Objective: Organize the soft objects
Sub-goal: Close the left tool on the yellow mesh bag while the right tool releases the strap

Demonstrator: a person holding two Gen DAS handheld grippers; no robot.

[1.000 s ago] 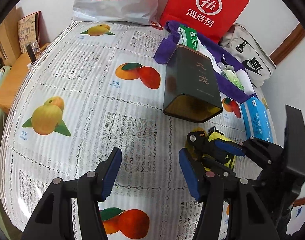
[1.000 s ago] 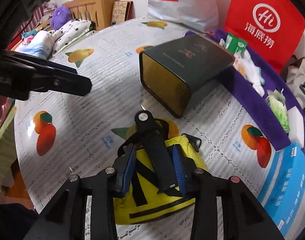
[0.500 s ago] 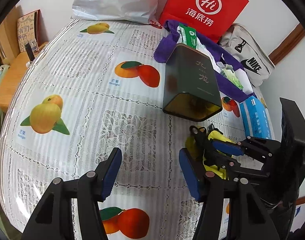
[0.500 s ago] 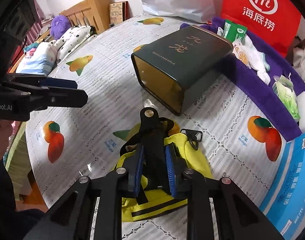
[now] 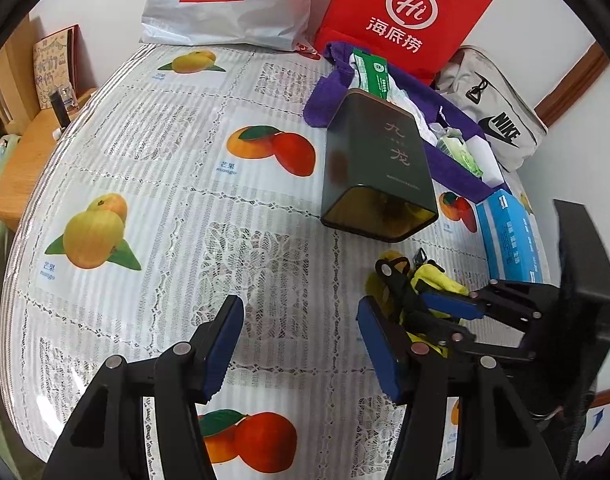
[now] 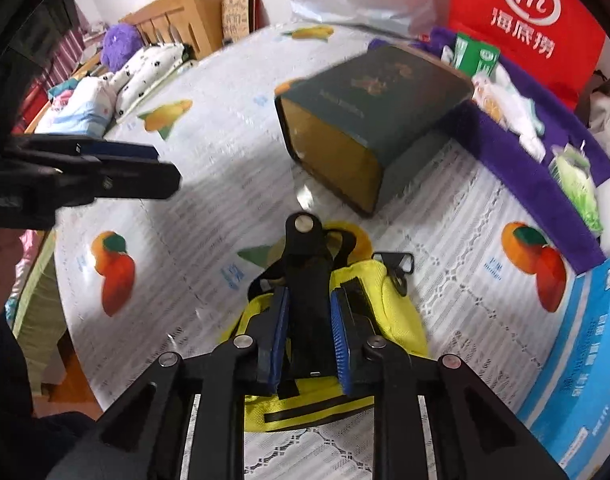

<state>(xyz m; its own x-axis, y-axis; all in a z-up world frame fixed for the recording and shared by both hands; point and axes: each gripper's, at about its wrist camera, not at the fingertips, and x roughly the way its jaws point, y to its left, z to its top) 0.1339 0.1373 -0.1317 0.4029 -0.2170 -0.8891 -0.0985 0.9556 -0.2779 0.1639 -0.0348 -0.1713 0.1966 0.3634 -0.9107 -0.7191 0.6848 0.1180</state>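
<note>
A yellow pouch [image 6: 389, 292] with a black strap [image 6: 307, 276] lies on the fruit-print tablecloth [image 5: 165, 184], just in front of a dark green tin [image 6: 369, 100]. The tin is on its side, its open mouth facing the pouch. My right gripper [image 6: 309, 300] is shut on the black strap, blue pads pressing it from both sides. In the left wrist view the right gripper [image 5: 437, 308] reaches in from the right over the pouch [image 5: 437, 278], below the tin [image 5: 379, 168]. My left gripper [image 5: 301, 328] hangs open above bare tablecloth, left of the pouch, with nothing between its pads.
A purple cloth [image 5: 449, 168] with packets of wipes lies behind the tin. A red paper bag [image 5: 401, 12], a white plastic bag [image 5: 225, 4] and a grey sports bag [image 5: 501, 120] stand at the back. A blue tissue box [image 5: 509, 236] sits at the right edge.
My right gripper's jaws have narrowed onto the pouch's black strap and the gripper has tilted a little. The left gripper has stayed where it was.
</note>
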